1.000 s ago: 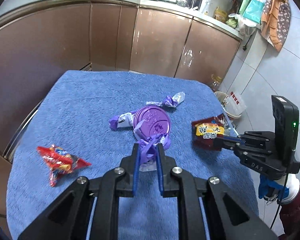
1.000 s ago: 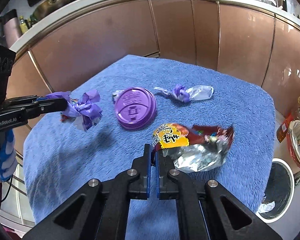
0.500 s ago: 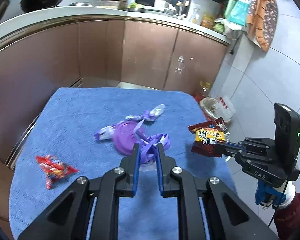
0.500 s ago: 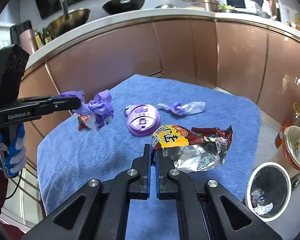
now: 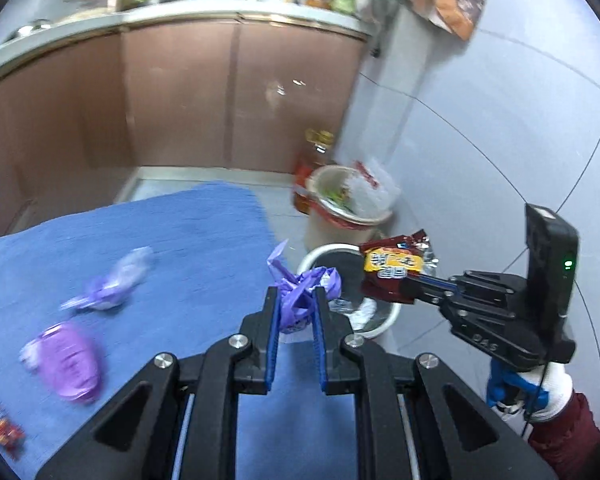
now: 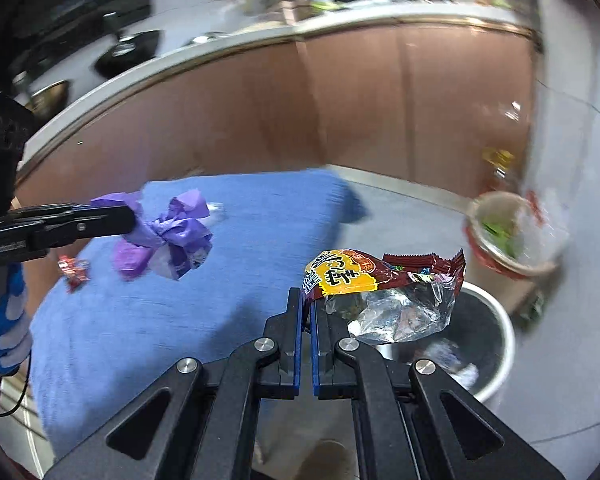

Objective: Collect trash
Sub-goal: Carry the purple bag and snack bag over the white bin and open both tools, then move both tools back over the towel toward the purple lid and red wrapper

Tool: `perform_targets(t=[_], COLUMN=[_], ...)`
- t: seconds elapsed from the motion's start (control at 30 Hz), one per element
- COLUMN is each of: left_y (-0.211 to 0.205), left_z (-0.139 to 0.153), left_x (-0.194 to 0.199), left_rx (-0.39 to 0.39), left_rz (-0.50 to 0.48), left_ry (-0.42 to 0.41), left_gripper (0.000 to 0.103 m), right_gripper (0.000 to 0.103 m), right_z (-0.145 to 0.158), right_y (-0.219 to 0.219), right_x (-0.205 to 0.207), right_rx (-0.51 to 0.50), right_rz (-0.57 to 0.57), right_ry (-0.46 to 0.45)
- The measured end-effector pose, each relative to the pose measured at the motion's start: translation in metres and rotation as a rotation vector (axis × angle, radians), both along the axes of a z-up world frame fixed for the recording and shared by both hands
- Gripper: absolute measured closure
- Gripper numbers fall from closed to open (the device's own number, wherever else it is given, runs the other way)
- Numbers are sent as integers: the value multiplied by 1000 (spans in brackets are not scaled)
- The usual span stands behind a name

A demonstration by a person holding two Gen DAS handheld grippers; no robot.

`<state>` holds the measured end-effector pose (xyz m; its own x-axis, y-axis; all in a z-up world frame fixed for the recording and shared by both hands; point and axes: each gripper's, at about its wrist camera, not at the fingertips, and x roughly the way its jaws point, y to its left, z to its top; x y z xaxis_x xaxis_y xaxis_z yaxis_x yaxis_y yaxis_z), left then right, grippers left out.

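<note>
Left hand-held gripper (image 5: 296, 306): we hold it raised and pointing forward, its blue-padded jaws pressed in on a crumpled purple wrapper (image 5: 305, 294).
Right hand-held gripper (image 6: 307, 312): we hold it level, jaws nearly together, pinching the edge of a snack bag (image 6: 380, 292).
Left hand (image 6: 4, 320): gloved in blue and white, gripping the handle.
Right hand (image 5: 528, 390): white-and-blue glove, dark red sleeve below it.

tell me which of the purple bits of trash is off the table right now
The crumpled purple wrapper pinched in the left gripper, held beside the bin. The purple lid and twisted purple wrapper lie on the blue cloth.
</note>
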<state>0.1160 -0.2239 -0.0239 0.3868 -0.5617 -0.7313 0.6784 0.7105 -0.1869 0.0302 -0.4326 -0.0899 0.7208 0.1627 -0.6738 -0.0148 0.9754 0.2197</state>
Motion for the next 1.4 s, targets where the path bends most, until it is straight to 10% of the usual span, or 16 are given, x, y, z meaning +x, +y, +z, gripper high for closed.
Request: perform_targets(t=[0.5,0.8,1.07,1.4], left_y=[-201,-231,-196,-110], left_z=[-111,-142,-118,-61], left_x=[56,68,54,18], left_rx=[142,120,68,47], left_rz=[-117,-104,-87,41], left_ry=[108,191,167,-57], left_gripper=[86,59,59,59], right_gripper=[95,69,58,24], right_z=[-124,-163,-143,-38], right_y=[-135,-152,-145,-91], right_x=[57,51,29,-15], right_rx=[49,70,29,-133], right_rz=[-164,-212,-283,-387], right_ry=[249,320,283,52])
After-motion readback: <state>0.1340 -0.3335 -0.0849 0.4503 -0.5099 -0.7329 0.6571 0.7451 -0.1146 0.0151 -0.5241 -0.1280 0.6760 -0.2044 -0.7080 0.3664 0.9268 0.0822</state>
